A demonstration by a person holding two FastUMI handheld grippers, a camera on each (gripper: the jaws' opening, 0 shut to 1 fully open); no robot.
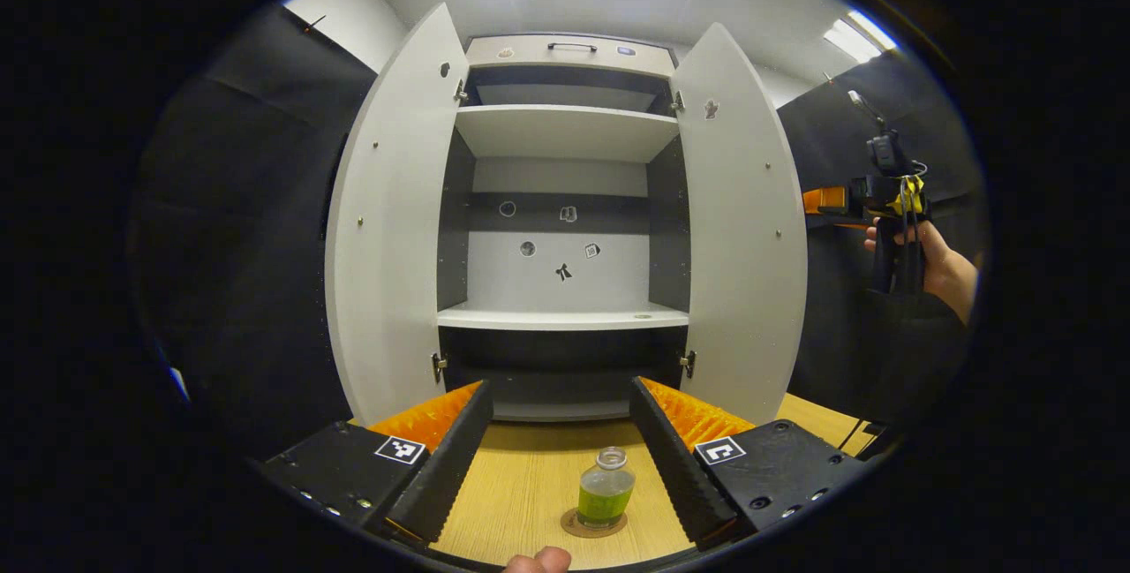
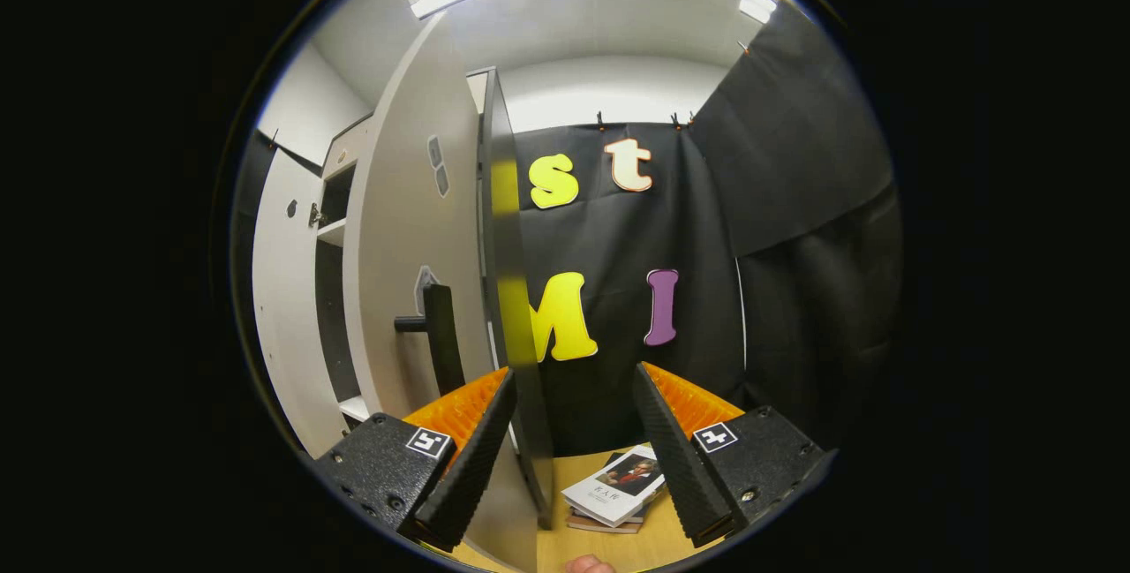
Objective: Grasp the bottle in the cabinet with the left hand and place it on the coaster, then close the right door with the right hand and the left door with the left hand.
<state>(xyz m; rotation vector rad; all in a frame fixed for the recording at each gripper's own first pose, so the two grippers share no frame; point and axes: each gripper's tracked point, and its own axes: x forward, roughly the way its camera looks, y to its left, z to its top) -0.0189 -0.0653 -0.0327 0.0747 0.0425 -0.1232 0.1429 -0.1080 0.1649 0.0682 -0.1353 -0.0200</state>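
In the left gripper view, the left gripper (image 1: 561,458) is spread wide with nothing between its fingers. The bottle (image 1: 606,492) stands upright on the coaster (image 1: 574,524), a round brown disc lying on the wooden bench (image 1: 521,485). The bottle is clear, holds green liquid, and has a pale cap. It sits in the gap between the two fingers, closer to the finger on the right of the picture, and touches neither of them.

Beyond the bench stands the cabinet (image 1: 565,158), with both doors swung open. The left door (image 1: 393,229) and the right door (image 1: 742,237) each angle outward toward the camera. The middle shelf (image 1: 562,319) and the upper shelf (image 1: 565,127) carry no bottle. Small stickers are fixed to the back panel (image 1: 556,268) of the cabinet. At the right of this view, a hand (image 1: 936,264) holds the right gripper (image 1: 825,202) raised beside the outer face of the right door.

In the right gripper view, the right gripper (image 2: 574,441) is also wide open and holds nothing. The dark edge of the right door (image 2: 505,290) rises between its fingers, close to the finger on the left of the picture; contact cannot be determined. A dark handle (image 2: 437,335) projects from the face of that door. A stack of books (image 2: 613,489) lies on the bench (image 2: 653,542) below, between the fingers.
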